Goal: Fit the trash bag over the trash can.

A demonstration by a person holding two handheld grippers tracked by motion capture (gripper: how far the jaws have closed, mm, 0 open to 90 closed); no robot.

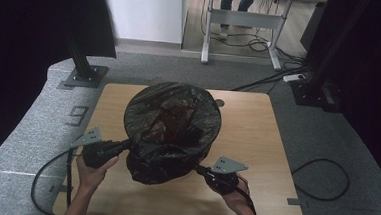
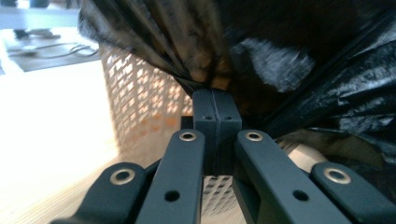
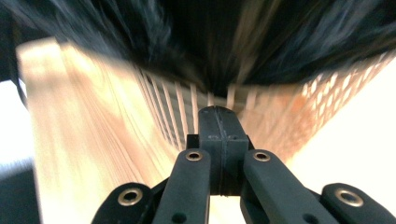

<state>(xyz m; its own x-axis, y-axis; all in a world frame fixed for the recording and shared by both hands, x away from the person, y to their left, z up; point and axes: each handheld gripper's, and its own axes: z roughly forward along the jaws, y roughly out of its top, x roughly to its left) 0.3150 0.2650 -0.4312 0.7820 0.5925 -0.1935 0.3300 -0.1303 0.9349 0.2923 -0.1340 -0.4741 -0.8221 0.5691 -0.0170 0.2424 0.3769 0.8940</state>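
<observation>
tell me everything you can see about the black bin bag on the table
The black bin bag is thin, glossy, crinkled plastic lining a pale mesh basket on the wooden table. Its mouth is spread wide over the rim, and its edge hangs down the near side in loose folds. The left gripper is shut on a gathered pinch of the film at the left; the right gripper is shut against the bag's lower edge at the right, though blur hides whether it holds film.

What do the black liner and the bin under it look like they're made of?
Liner: thin glossy plastic film, judging by its crinkles and shiny highlights. Bin: pale rigid lattice with small regular holes, probably moulded plastic, though mesh metal can't be ruled out.
</observation>
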